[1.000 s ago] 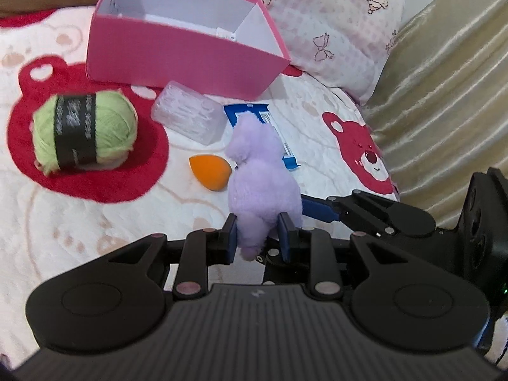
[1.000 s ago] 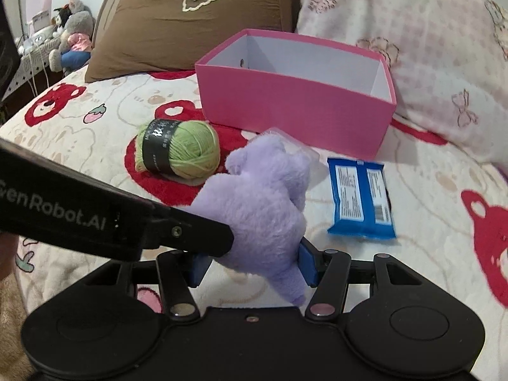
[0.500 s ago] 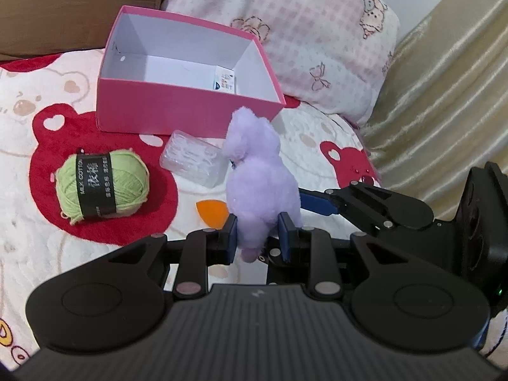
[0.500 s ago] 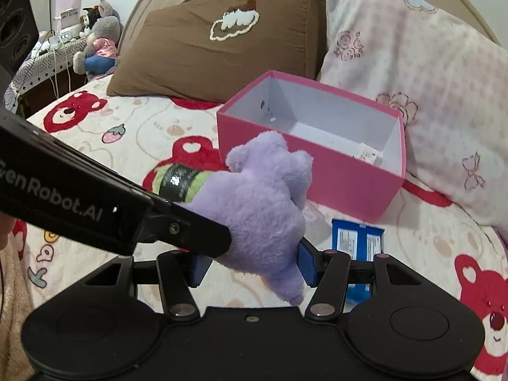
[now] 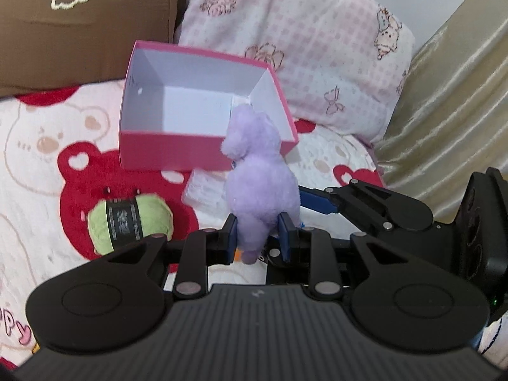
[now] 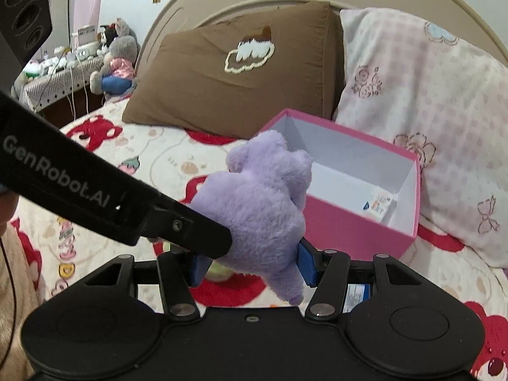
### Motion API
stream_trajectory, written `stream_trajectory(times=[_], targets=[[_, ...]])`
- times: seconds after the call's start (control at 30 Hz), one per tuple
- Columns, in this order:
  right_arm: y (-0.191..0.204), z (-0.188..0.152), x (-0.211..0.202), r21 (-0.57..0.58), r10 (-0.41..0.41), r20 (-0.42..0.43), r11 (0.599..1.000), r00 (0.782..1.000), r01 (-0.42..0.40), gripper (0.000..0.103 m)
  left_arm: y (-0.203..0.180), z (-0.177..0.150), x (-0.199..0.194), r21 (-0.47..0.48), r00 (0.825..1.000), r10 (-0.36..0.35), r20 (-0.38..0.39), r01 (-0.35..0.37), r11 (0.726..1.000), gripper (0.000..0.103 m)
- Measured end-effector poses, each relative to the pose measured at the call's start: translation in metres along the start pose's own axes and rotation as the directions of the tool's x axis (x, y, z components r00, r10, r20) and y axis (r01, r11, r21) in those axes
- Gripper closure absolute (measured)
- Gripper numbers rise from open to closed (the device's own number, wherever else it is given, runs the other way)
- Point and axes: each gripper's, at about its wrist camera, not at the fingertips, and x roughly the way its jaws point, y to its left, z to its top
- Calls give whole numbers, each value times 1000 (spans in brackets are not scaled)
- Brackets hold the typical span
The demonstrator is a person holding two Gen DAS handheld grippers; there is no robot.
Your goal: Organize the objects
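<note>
A purple plush toy (image 5: 258, 177) is held in the air by both grippers. My left gripper (image 5: 257, 238) is shut on its lower end. My right gripper (image 6: 250, 265) is shut on its body (image 6: 257, 209), coming in from the right side. The open pink box (image 5: 152, 152) stands on the bed just beyond the toy, white inside, with a small card in its far right corner (image 6: 377, 204). The box also shows in the right wrist view (image 6: 355, 231).
On the bear-print bedspread lie a green yarn ball (image 5: 130, 222), a clear plastic case (image 5: 206, 190) and a blue packet (image 6: 357, 295), partly hidden. A brown pillow (image 6: 241, 73) and a pink pillow (image 5: 311, 41) lie behind the box. A gold curtain (image 5: 454, 111) hangs at the right.
Both grippers have lifted the purple plush toy up and toward the pink box. The box interior now shows more from above; the orange sponge has dropped out of sight.
</note>
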Motion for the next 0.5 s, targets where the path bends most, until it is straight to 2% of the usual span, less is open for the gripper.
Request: stream_trajectory(times=[0.27, 0.5], targets=[[-10, 30, 0, 17, -2, -6, 1000, 1000, 2, 42, -10, 30, -7, 49, 1000, 19, 17, -19, 999, 78], [-23, 56, 3, 0, -20, -16, 1000, 1000, 20, 42, -4, 58, -4, 63, 999, -31, 22, 29, 998, 77]])
